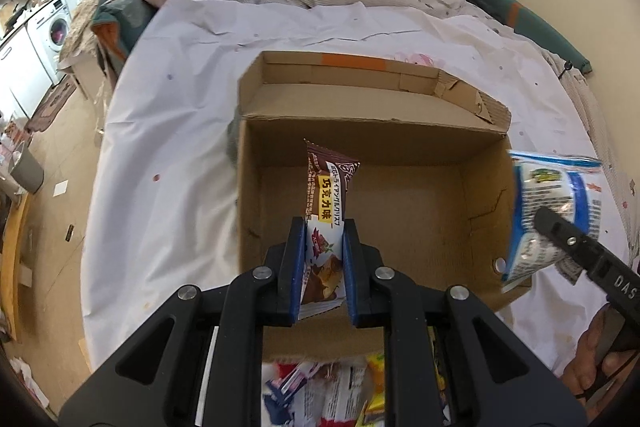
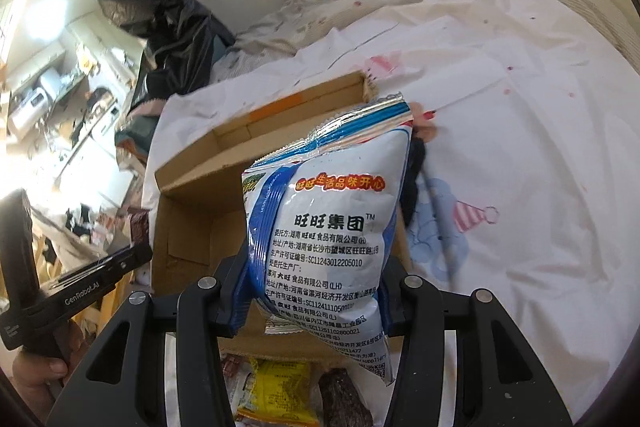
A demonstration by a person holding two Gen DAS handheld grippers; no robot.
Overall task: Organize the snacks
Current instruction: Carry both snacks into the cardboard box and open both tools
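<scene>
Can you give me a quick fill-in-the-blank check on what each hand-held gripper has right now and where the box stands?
1. The left hand-held gripper is shut on a slim ____ snack bar.
2. The right hand-held gripper holds a puffy white and ____ snack bag.
3. The cardboard box under both snacks is open and looks ____ inside.
4. The box rests on a white ____ spread over the bed.

Missing words: brown; blue; empty; sheet
</scene>
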